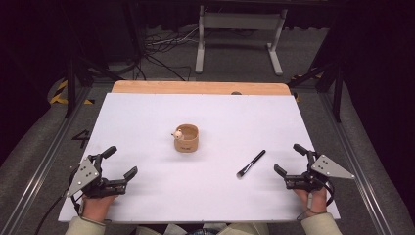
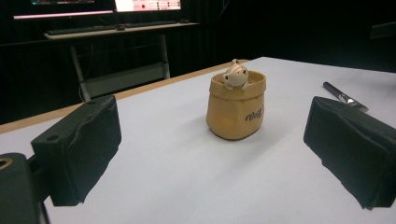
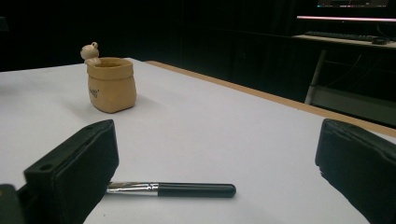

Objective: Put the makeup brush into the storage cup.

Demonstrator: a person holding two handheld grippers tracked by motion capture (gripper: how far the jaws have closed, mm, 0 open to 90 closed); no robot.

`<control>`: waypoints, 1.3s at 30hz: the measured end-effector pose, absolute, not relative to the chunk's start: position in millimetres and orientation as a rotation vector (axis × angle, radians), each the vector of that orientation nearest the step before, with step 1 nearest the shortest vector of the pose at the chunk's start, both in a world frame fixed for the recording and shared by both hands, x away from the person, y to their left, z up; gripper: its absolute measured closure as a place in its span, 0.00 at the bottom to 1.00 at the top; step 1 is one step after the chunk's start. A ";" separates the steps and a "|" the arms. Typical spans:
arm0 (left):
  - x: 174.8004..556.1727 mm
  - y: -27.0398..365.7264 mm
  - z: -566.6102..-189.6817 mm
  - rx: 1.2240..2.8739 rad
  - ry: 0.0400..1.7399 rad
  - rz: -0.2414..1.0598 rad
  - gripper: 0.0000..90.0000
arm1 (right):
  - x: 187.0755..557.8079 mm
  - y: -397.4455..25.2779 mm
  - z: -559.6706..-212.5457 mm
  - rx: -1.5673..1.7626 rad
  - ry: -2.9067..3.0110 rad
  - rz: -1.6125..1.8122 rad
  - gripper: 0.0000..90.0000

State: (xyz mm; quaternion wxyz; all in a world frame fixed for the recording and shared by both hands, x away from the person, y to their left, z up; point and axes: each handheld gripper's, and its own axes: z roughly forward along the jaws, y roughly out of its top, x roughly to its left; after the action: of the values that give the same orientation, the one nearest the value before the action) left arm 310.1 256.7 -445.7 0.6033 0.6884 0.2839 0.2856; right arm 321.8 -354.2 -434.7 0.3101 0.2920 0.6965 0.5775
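A tan sack-shaped pot (image 1: pixel 186 138) with a small animal figure on its rim stands upright near the middle of the white table (image 1: pixel 147 117). It shows ahead in the left gripper view as the pot (image 2: pixel 236 106) and far left in the right gripper view as the pot (image 3: pixel 111 84). A black-handled brush (image 1: pixel 251 163) lies flat to its right, seen close as the brush (image 3: pixel 173 189). My left gripper (image 1: pixel 121 160) rests open at the front left, holding nothing. My right gripper (image 1: pixel 289 158) rests open at the front right, just right of the brush.
A wooden strip (image 1: pixel 200 87) runs along the table's far edge. Beyond it stand a metal frame (image 1: pixel 240 39) and loose cables (image 1: pixel 161 49) on the floor. Metal rails (image 1: pixel 39 161) flank the table on both sides.
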 end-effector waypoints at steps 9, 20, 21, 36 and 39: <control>312.5 256.4 -444.7 1.582 0.665 0.641 0.05 | 321.1 -354.9 -434.5 0.767 1.872 1.539 0.00; 315.1 257.2 -446.4 1.571 0.682 0.614 0.05 | 321.0 -353.0 -431.6 0.752 1.912 1.530 0.01; 315.0 257.2 -446.2 1.572 0.681 0.615 0.05 | 321.5 -353.1 -431.6 0.758 1.916 1.528 0.00; 310.9 258.5 -445.3 1.580 0.696 0.636 0.05 | 333.8 -344.3 -414.2 0.776 1.988 1.542 0.02; 310.8 258.0 -445.2 1.581 0.696 0.633 0.05 | 338.6 -336.1 -407.4 0.744 2.003 1.548 0.02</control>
State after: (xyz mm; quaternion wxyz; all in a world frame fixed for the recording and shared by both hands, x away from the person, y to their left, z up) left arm 310.8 258.0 -445.2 0.6060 0.6836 0.3010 0.2736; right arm 338.6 -336.1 -407.4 0.2490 0.2731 0.7353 0.5681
